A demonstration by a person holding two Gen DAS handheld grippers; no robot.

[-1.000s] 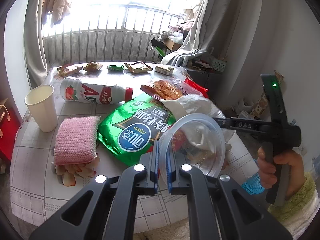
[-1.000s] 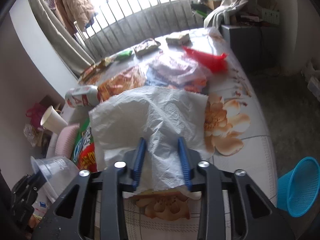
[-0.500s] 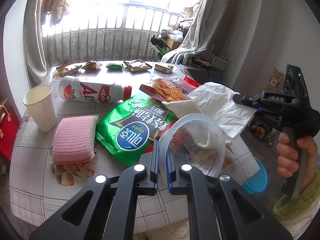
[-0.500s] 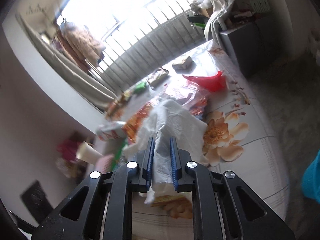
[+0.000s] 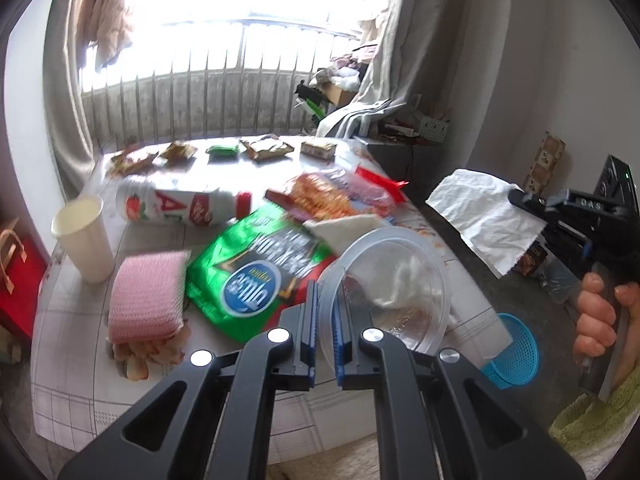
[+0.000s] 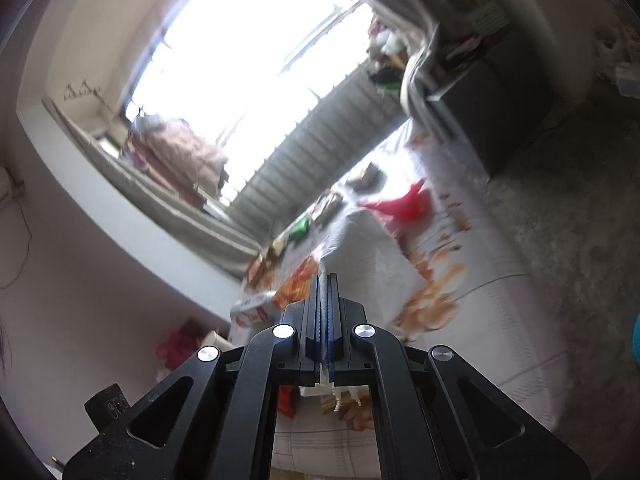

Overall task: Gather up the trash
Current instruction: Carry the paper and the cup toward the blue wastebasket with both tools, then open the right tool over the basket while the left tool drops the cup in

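Tissue in right gripper, aloft beside table.

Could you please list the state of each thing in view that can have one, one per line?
Left gripper: shut on the rim of the clear plastic bowl.
Right gripper: shut on the white paper napkin, held off the table.
White strawberry milk bottle: lying on its side, red cap on.
Cream paper cup: upright.
Green snack bag: lying flat.
Blue mesh basket: on the floor, open side showing.
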